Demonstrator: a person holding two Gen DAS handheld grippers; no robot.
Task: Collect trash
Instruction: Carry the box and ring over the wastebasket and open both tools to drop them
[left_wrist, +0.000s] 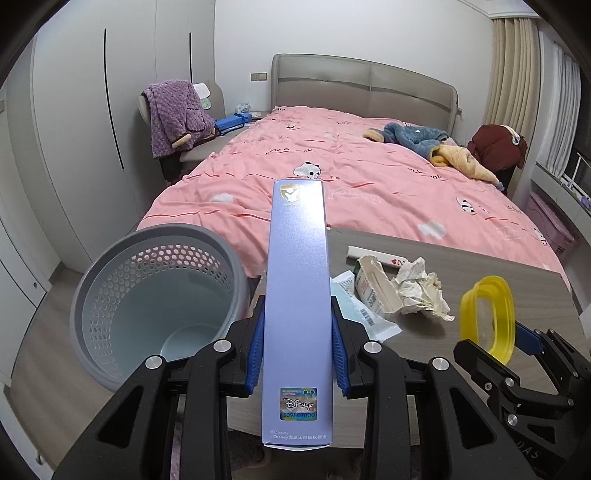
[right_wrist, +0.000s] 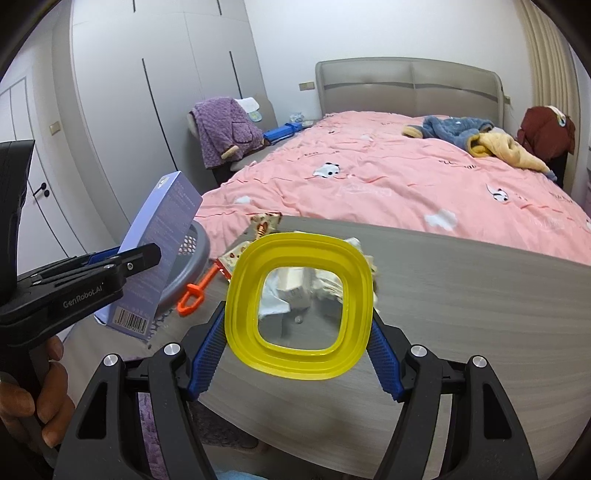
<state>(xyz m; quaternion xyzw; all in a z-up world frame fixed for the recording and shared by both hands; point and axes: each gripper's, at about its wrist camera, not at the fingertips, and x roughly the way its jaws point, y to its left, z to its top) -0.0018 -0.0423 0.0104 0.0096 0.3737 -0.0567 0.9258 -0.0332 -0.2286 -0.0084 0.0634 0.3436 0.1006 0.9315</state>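
Observation:
My left gripper (left_wrist: 297, 301) is shut on a long lilac box (left_wrist: 297, 258) that sticks out forward, beside and above a grey perforated bin (left_wrist: 155, 236). My right gripper (right_wrist: 298, 310) is shut on a yellow square lid (right_wrist: 243, 295) with a clear middle, held upright over the table (right_wrist: 461, 295). On the table lie crumpled paper (left_wrist: 421, 291), a torn carton (left_wrist: 373, 284), a white-green packet (left_wrist: 365, 317) and a white strip (left_wrist: 369, 254). The right wrist view also shows an orange plastic piece (right_wrist: 194, 295) and a patterned wrapper (right_wrist: 264, 221) near the table's left edge.
A bed with a pink cover (left_wrist: 369, 166) stands right behind the table, with clothes on its far side. A chair draped in a purple robe (left_wrist: 177, 114) and white wardrobes are at the left. A hand (right_wrist: 48, 406) holds the left gripper's handle.

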